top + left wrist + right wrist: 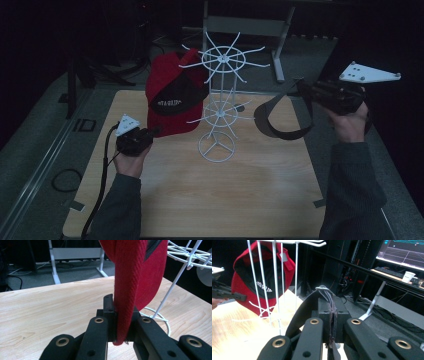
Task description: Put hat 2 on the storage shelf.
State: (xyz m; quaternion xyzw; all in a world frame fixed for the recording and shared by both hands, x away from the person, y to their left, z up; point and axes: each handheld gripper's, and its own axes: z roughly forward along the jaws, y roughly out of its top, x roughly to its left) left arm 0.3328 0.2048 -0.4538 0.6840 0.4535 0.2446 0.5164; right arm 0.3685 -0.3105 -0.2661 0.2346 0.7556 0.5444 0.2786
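The high view is dimly lit, its surroundings lost in darkness; the pale wooden tabletop (pixel 210 190) is faintly lit and grainy.

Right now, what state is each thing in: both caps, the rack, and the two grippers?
Red cap: hanging at the wire rack's upper prongs, brim edge clamped.
Black visor: lifted off the table, dangling by its strap, apart from the rack.
Wire rack: upright on the table.
Left gripper: shut on the red cap.
Right gripper: shut on the visor strap.

Left gripper (pixel 150 134) low, right gripper (pixel 305 90) apparently higher, fingers clamped.
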